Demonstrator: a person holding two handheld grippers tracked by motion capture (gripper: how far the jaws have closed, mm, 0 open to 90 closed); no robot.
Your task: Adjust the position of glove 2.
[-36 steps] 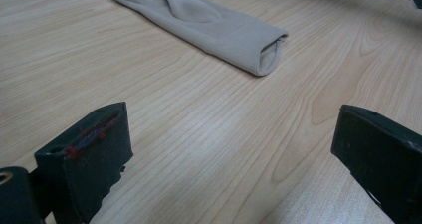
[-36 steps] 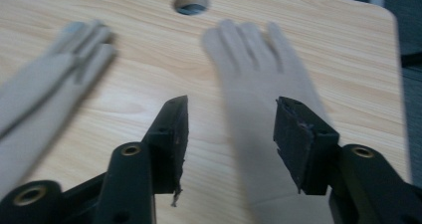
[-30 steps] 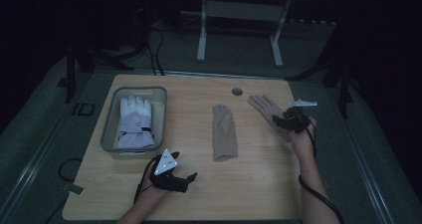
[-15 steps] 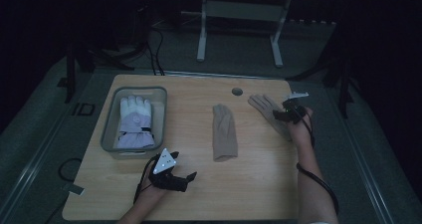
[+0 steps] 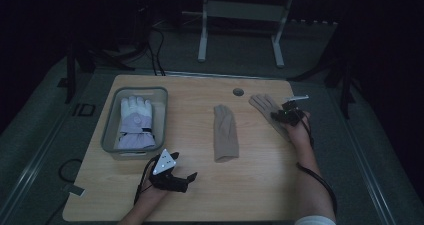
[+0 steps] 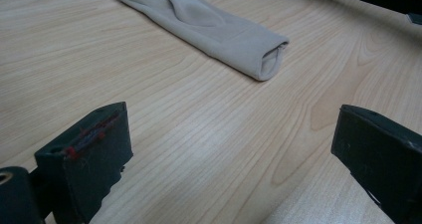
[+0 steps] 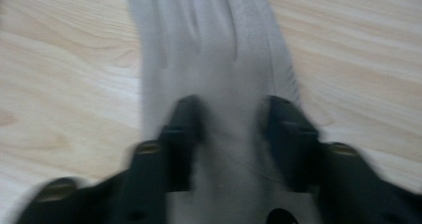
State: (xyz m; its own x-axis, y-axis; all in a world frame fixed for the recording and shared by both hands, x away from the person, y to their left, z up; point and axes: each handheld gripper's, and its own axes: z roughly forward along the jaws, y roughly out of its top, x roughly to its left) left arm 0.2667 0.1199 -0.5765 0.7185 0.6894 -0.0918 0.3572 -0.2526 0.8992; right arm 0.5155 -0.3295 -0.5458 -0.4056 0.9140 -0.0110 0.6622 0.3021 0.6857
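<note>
A beige glove (image 5: 265, 105) lies flat at the table's right, fingers pointing away. My right gripper (image 5: 282, 116) is down on its palm. In the right gripper view the jaws have just been closing and pinch a ridge of the beige glove (image 7: 214, 45) between my right gripper's (image 7: 236, 119) pads; the picture is blurred. A second beige glove (image 5: 225, 132) lies in the middle of the table, and its cuff end shows in the left gripper view (image 6: 209, 25). My left gripper (image 5: 182, 179) rests near the front edge, jaws wide open (image 6: 229, 134) over bare wood.
A grey bin (image 5: 107, 135) at the left holds a white padded glove (image 5: 135, 122). A small round grommet (image 5: 238, 92) sits near the far edge. Cables trail from both grippers. Beyond the table stands a metal frame on dark floor.
My right gripper has moved left and down onto the right-hand glove, and its jaws have drawn closer together. The left gripper has stayed where it was.
</note>
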